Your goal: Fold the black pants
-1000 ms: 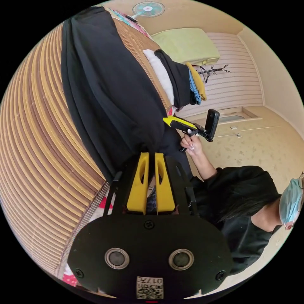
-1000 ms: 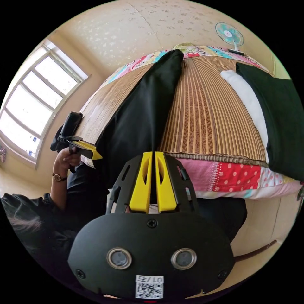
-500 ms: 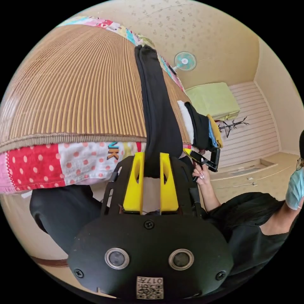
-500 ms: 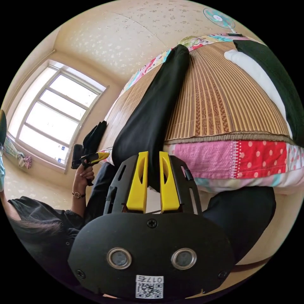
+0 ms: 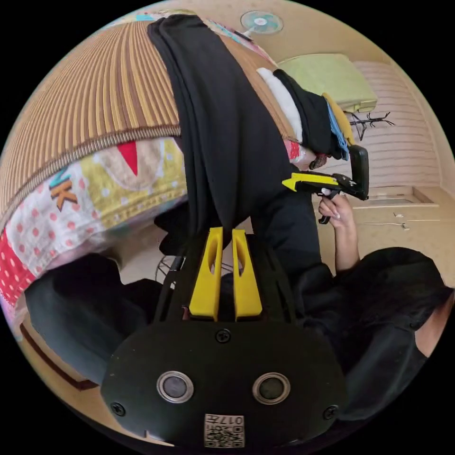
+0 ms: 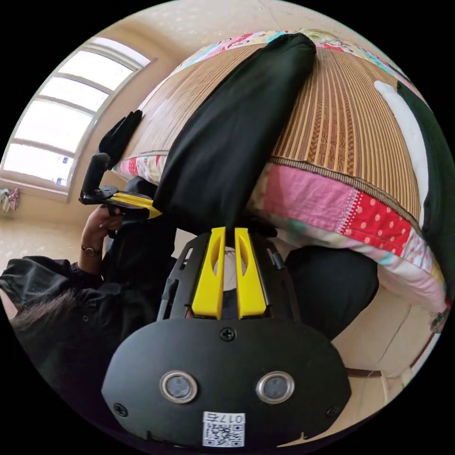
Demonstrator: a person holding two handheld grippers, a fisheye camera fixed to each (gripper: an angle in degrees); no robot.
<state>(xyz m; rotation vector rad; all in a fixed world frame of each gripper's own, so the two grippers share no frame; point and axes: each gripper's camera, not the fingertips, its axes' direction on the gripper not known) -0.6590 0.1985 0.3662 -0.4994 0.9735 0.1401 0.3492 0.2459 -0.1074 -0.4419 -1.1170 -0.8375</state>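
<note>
Black pants [image 5: 222,142] draped lengthwise over a bed [image 5: 95,95] topped with a woven mat [image 6: 341,113], far end up on the mat, near end hanging past the mattress edge and its patchwork quilt [image 6: 341,208]. Left tongs [image 5: 222,234] nearly together, yellow jaws pinching the lower hem of the black cloth at their tips. Right tongs [image 6: 226,232] likewise almost closed, clamped on the hanging edge of the same pants [image 6: 237,128]. Seen from the left gripper view: the right tongs [image 5: 290,182] held out sideways just beside the cloth, in a hand [image 5: 334,213]; whether those tips touch the fabric from this angle, cannot tell. Seen from the right gripper view: the left tongs [image 6: 152,212] at the pants' other side edge, tip against the black cloth, gripped by a hand [image 6: 99,222] wearing a wristwatch. Stack of folded clothes [image 5: 308,113] on the bed, well apart from the pants. Wall fan [image 5: 260,21] beyond. Window [image 6: 66,109] bright behind the bed.
</note>
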